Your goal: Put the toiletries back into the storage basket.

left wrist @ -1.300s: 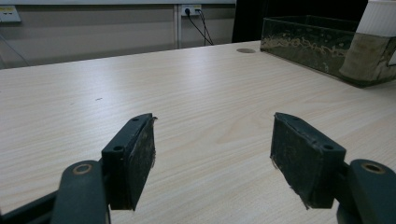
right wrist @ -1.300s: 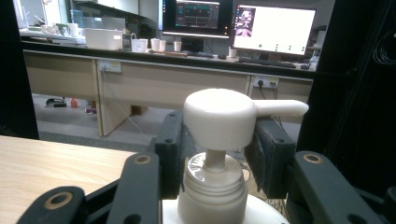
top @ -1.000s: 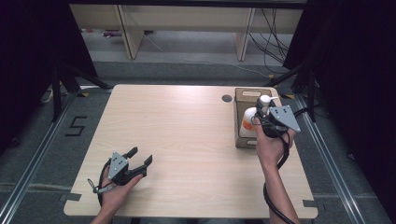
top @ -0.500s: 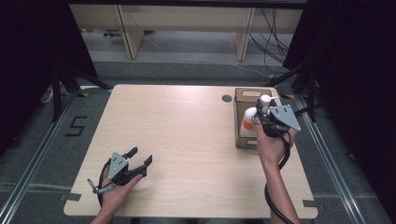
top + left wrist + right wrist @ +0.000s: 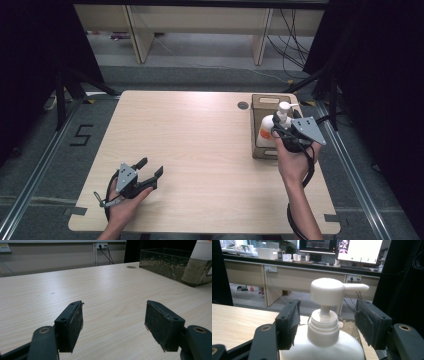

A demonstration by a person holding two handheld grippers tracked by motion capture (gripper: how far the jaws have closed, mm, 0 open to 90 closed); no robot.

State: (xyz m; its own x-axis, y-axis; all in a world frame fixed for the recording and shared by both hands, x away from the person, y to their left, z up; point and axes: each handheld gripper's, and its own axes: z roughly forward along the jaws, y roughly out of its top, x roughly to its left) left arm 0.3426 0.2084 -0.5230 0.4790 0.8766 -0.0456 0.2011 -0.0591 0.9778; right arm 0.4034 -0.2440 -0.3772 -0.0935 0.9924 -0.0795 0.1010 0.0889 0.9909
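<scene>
A: Right gripper (image 5: 325, 322) is up at the pump bottle (image 5: 269, 131), which stands in the brown box (image 5: 260, 102) by the bench's (image 5: 200, 150) far right corner. Jaws apart, one each side of the white collar, neither pad touching as far as I can see.

B: So the grab looks next. Best to close evenly on the collar, below the pump head (image 5: 329, 291), with the nozzle left free.

A: Agreed, and lift straight to clear the box wall. Left gripper (image 5: 147, 172) rests near the front left corner, jaws wide apart, holding nothing.

B: It could steady the box if that drags.
</scene>
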